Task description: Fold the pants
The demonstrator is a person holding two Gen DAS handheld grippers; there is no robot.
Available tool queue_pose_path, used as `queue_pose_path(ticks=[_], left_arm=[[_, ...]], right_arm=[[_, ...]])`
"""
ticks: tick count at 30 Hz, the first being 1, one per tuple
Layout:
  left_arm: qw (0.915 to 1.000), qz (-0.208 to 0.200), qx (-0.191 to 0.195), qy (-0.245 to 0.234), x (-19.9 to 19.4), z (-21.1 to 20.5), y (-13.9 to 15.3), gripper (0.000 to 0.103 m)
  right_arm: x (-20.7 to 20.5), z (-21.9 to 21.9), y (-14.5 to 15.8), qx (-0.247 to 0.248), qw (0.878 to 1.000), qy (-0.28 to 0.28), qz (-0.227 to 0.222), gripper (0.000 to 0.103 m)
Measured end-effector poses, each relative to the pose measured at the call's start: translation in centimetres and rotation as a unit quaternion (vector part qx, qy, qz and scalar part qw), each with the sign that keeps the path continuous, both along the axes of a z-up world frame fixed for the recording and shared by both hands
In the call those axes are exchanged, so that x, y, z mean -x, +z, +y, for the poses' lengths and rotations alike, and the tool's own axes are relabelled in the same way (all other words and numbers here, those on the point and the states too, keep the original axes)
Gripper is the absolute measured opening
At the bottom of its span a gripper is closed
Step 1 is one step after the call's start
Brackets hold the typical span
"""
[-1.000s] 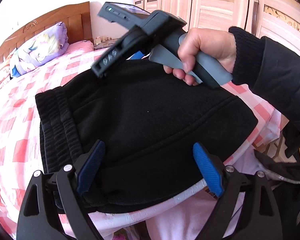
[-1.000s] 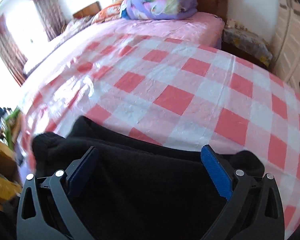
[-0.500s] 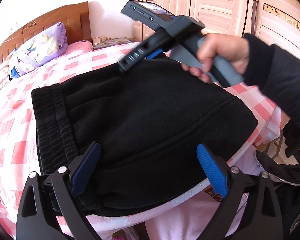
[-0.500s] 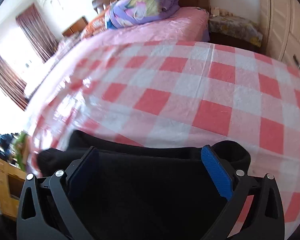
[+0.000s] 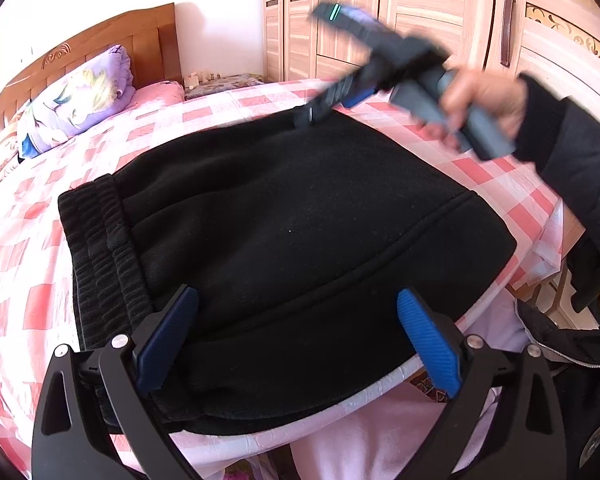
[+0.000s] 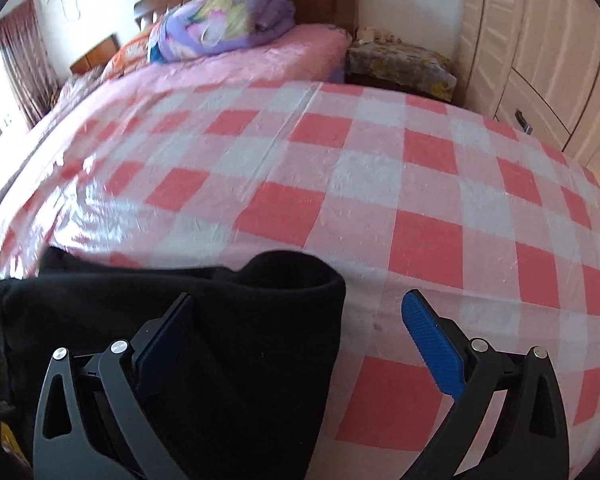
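Black fleece pants (image 5: 284,216) lie folded on the pink checked sheet (image 5: 28,280), with the ribbed waistband (image 5: 100,248) at the left. My left gripper (image 5: 298,332) hovers over the near edge; its jaws are opening and the blue pads stand apart from the cloth. A hand (image 5: 484,96) holds my right gripper (image 5: 312,114), blurred, over the far edge of the pants. In the right wrist view the right gripper (image 6: 296,328) is open wide. The pants' rolled corner (image 6: 268,320) lies by its left finger, and bare sheet (image 6: 380,200) is under the right one.
A folded purple quilt (image 5: 76,96) lies by the wooden headboard (image 5: 148,36). A covered nightstand (image 6: 400,64) and a wooden wardrobe (image 5: 420,20) stand to the right of the bed. A dark jacket (image 5: 572,360) is at the bed's near right edge.
The right gripper has swung to the right along the far edge of the pants and tilted. The left gripper's pads have spread a little wider. The pants have not moved.
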State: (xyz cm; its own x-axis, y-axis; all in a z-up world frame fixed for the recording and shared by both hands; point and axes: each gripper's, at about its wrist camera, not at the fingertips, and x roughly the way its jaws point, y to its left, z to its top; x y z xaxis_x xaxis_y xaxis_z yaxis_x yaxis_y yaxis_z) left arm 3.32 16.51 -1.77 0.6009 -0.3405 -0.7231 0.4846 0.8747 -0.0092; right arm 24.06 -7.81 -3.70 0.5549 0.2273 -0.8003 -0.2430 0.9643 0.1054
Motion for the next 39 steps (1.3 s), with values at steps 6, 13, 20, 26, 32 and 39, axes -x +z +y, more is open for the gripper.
queue_pose_path(ticks=[6,13,20,26,32,39], left_arm=[[1.0,0.007,-0.001,-0.002,-0.2,0.0,0.1,0.099],[1.0,0.006,-0.002,0.0,-0.2,-0.3,-0.1,0.101],[0.9999,0.011,-0.004,0.001,-0.3,-0.4,0.0,0.101],[0.9999,0.01,-0.005,0.007,-0.5,-0.8,-0.1,0.102],[0.9998,0.017,-0.007,0.003,-0.7,-0.7,0.1,0.102],[0.9999,0.013,-0.009,0.001,-0.8,-0.7,-0.1,0.102]], right_arm=[[3.6,-0.6,2.7,-0.059,0.998,0.037,-0.009,0.098],[2.9,-1.0,-1.2,-0.009,1.0,0.009,0.022,0.098],[4.6,1.2,2.0,-0.066,0.996,0.051,-0.003,0.099],[1.4,8.3,-0.8,0.054,0.994,0.094,0.028,0.099],[1.4,5.9,2.7,-0.123,0.988,0.094,0.023,0.099],[0.1,9.0,0.6,0.039,0.997,0.067,-0.008,0.099]])
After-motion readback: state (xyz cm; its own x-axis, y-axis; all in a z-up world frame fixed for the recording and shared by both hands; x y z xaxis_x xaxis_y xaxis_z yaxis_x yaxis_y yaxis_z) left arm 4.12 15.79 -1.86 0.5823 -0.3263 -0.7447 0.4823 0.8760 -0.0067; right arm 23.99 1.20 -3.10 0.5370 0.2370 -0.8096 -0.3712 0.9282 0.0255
